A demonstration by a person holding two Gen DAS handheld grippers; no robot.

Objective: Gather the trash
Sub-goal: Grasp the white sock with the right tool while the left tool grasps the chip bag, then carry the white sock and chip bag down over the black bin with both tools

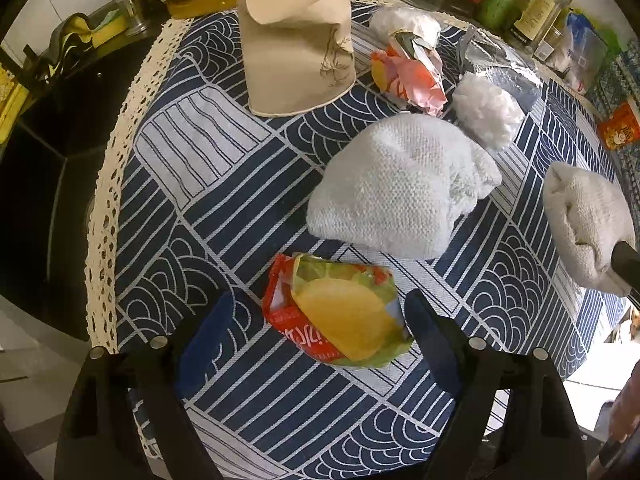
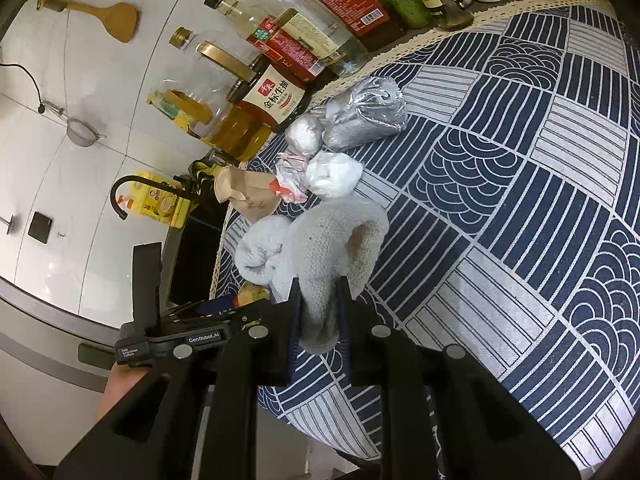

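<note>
My left gripper [image 1: 320,320] is open, its fingers on either side of a crumpled red, green and yellow snack wrapper [image 1: 340,316] lying on the blue patterned cloth [image 1: 192,216]. My right gripper [image 2: 320,300] is shut on a wad of grey-white knitted cloth [image 2: 332,248], which also shows at the right edge of the left wrist view [image 1: 584,220]. A second white knitted wad [image 1: 396,184] lies just beyond the wrapper. Farther back are a crushed paper cup [image 1: 300,40], an orange wrapper [image 1: 408,72], white tissue balls [image 1: 488,112] and a silver foil bag [image 2: 364,116].
Bottles of oil and sauce [image 2: 276,96] line the back edge of the cloth. A dark sink [image 1: 60,92] with a sponge rack is at the left. A black tap [image 2: 124,188] and a tiled wall show in the right wrist view.
</note>
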